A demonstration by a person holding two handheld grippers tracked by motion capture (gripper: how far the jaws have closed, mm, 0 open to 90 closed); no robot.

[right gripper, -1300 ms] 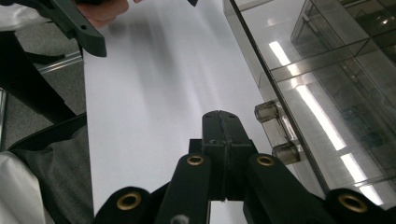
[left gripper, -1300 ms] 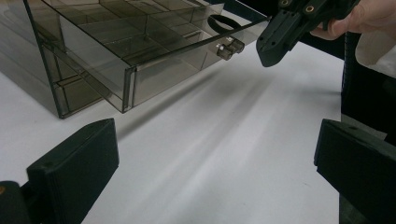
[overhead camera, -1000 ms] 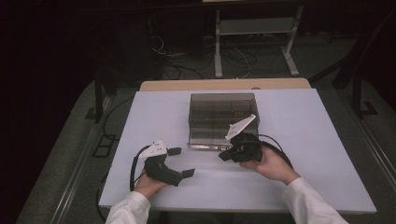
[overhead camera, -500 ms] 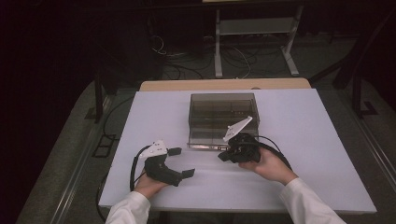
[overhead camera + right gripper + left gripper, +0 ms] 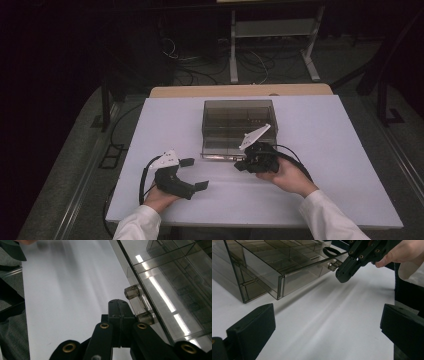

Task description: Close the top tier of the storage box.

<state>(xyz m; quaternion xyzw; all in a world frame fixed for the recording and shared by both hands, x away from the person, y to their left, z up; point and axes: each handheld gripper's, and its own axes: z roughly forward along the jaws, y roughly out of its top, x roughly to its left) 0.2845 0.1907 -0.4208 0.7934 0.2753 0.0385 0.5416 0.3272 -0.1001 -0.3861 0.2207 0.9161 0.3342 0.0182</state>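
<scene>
A smoky see-through box [image 5: 239, 114] stands mid-table, and its low drawer [image 5: 220, 148] is pulled partway out toward me. Right beside the drawer's clear handle [image 5: 138, 303] sits my right gripper [image 5: 119, 307], shut, pads pressed together with nothing between them. From the high view that gripper [image 5: 241, 165] rests at the drawer's front right corner in the person's hand. The left gripper view shows the right gripper's tip [image 5: 342, 275] against the handle [image 5: 333, 265]. My left gripper [image 5: 195, 173] lies open and empty at the front left of the white table [image 5: 325, 150], its jaws [image 5: 325, 320] aimed at the drawer.
The drawer and box are split into several empty compartments [image 5: 287, 255]. Cables trail from both grippers across the table. Behind the table are a wooden ledge [image 5: 240, 90], a white metal stand [image 5: 272, 45] and loose cables on the dark floor.
</scene>
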